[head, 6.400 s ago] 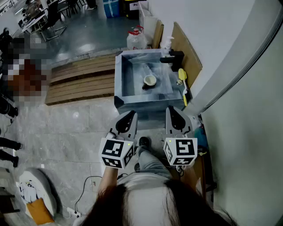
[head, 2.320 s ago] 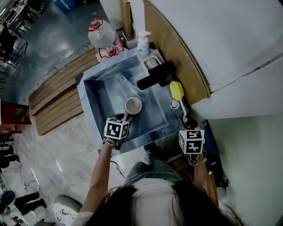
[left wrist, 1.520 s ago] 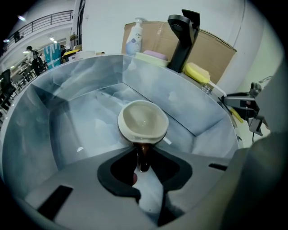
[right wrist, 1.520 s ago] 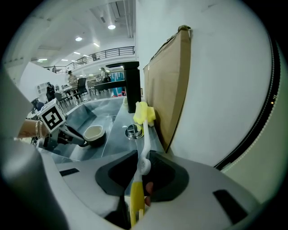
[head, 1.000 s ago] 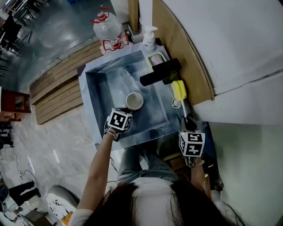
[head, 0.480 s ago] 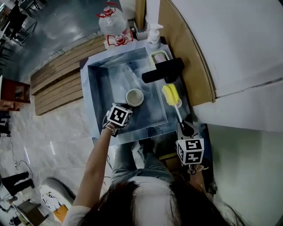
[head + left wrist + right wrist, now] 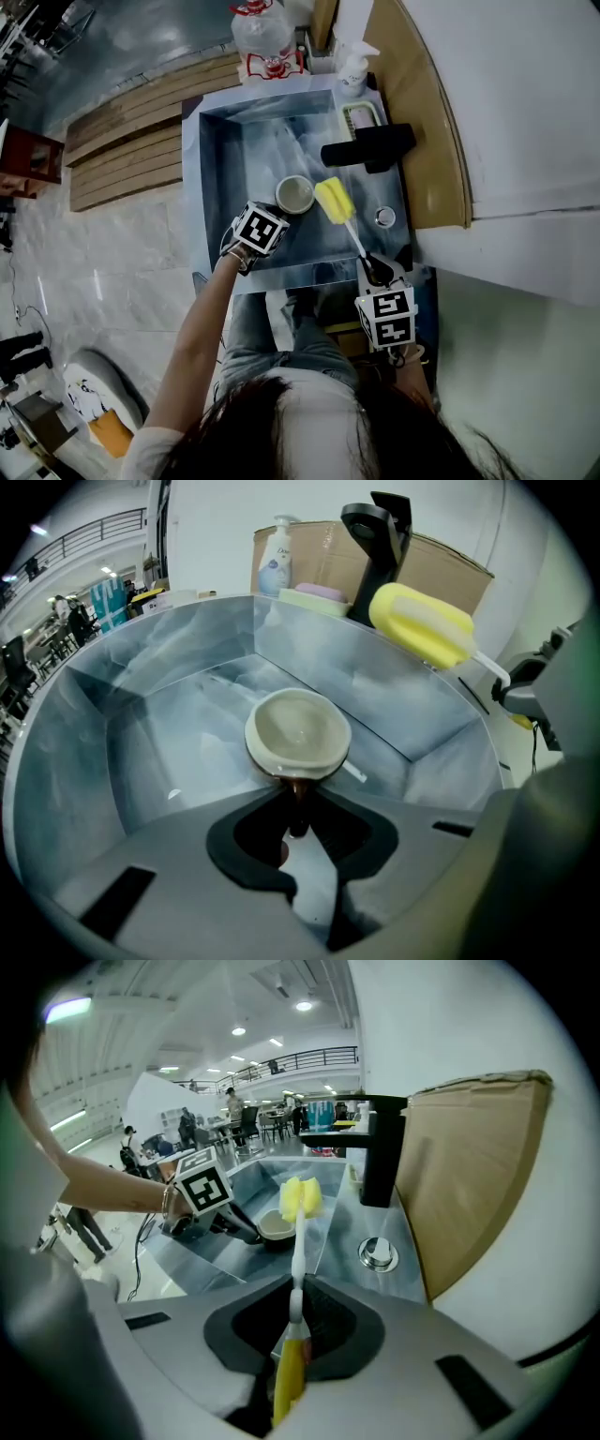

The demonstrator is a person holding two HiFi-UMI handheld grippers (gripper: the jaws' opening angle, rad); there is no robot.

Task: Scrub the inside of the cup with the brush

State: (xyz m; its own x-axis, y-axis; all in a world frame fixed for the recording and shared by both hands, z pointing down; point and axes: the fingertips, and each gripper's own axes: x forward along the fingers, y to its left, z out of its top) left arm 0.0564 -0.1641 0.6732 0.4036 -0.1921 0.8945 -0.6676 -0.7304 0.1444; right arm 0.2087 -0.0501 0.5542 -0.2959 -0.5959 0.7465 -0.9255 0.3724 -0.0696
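Right gripper [image 7: 375, 273] grips the yellow sponge brush [image 7: 334, 201] by its handle, and its long stem points at the round cream cup [image 7: 294, 194] (sponge just beside the rim). Left gripper [image 7: 273, 221] pinches the cup's handle.

Steel sink [image 7: 214, 187]; black faucet [image 7: 367, 150] on right rim; pump bottle [image 7: 353, 67], water jug [image 7: 267, 37] behind; wooden pallet [image 7: 122, 155] left.

The left grey hand-held gripper [image 7: 278, 214] reaches forward on a bare, nearly straight arm [image 7: 199, 323], jaws pinched on the handle of the cream ceramic cup [image 7: 294, 194]. The right grey hand-held gripper [image 7: 375, 272] stays close to the body, jaws clamped on the yellow sponge-headed brush [image 7: 335, 202].
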